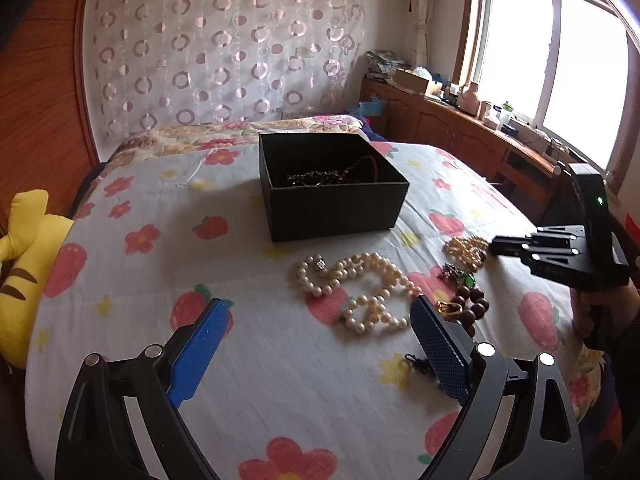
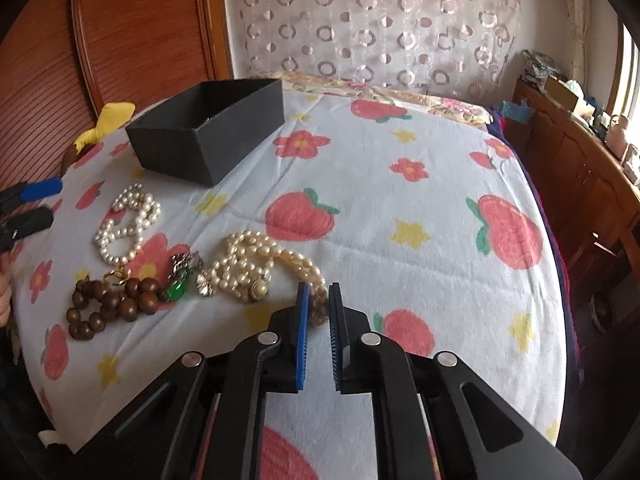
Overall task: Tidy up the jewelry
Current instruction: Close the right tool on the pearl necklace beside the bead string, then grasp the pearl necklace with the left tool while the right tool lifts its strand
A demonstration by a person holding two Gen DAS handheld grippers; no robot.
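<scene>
**Right tool closed on cream pearl strand; left tool open over the bed**

Left wrist view, left to right. Yellow plush toy [image 1: 24, 248] at the bed's left edge. Left tool [image 1: 316, 320] hangs above the fruit-print bedspread [image 1: 132, 280] with its blue pads wide apart and nothing between them. Black box [image 1: 332, 188] sits open-topped further back on the bed, dark jewelry inside. In front of the box: white pearl necklace [image 1: 360, 288] lying in loops; next, a brown wooden bead bracelet [image 1: 474, 304] with a green brooch [image 1: 464, 278] just beside it; then a cream pearl necklace [image 1: 466, 248].

Right wrist view. Right tool [image 2: 319, 294] is narrowed onto the near end of the cream pearl necklace, pads pressing the strand, whose remaining loops lie on the bedspread.
</scene>
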